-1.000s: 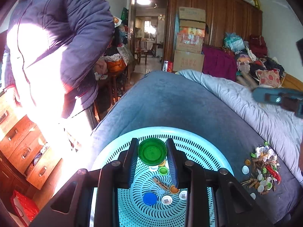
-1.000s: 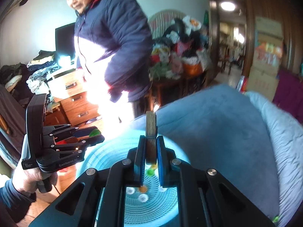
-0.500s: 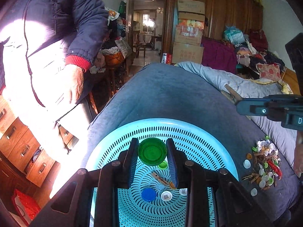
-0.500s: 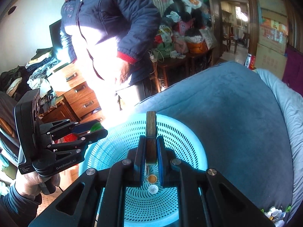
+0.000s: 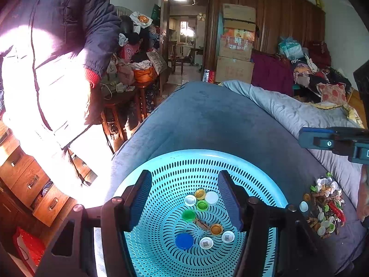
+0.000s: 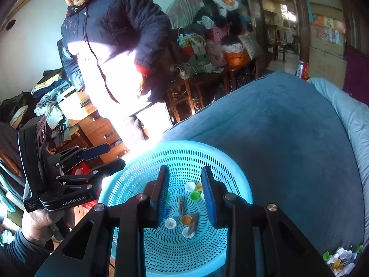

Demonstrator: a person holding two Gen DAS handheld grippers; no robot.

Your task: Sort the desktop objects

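Left wrist view: my left gripper (image 5: 184, 198) just opened wide, empty | right gripper (image 6: 184, 192) opening too, clothespin (image 6: 193, 223) dropped in blue basket (image 5: 260, 173) | risk: bumping the rim tips it off the bed, pile (image 5: 325, 207) still waiting

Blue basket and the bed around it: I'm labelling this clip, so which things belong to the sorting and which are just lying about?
Job:
- blue basket
- caps in it, such as the blue cap
- wooden clothespin
- unsorted pile

Lying about:
- cardboard boxes
- wooden drawers
- blue blanket
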